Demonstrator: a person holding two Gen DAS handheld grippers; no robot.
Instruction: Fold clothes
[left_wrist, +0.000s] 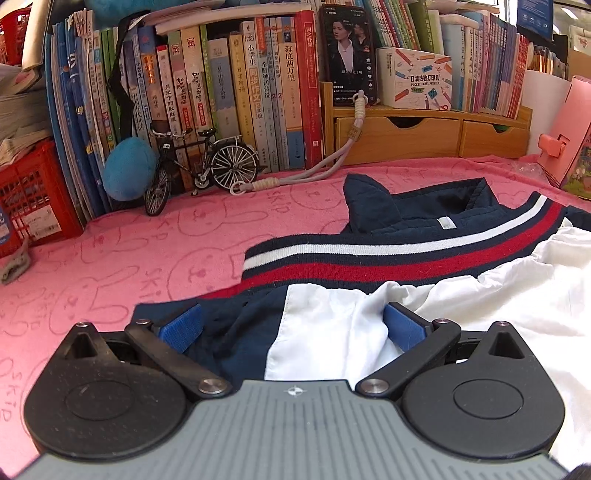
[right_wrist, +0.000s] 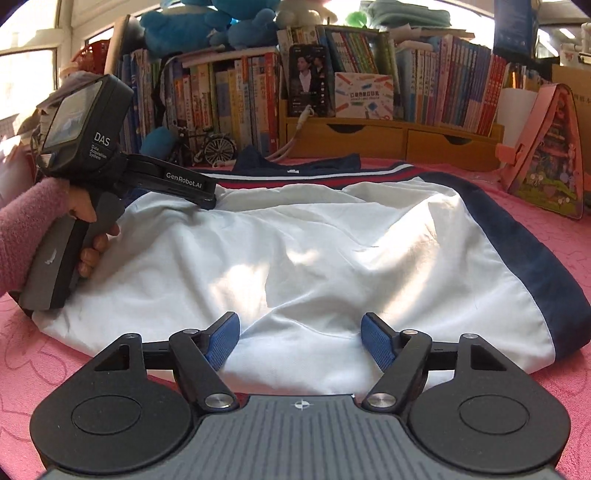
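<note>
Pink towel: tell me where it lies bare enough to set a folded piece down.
The pink towel is bare left of the jacket, between its striped hem and the red crate. A narrower bare strip runs right of the jacket's navy edge, toward the pink house box. The back, by the toy bicycle and the books, is crowded.

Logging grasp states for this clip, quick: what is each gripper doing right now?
Left gripper: open, fingers apart over the jacket, holding nothing.
Right gripper: open, over the jacket's white part, holding nothing.
</note>
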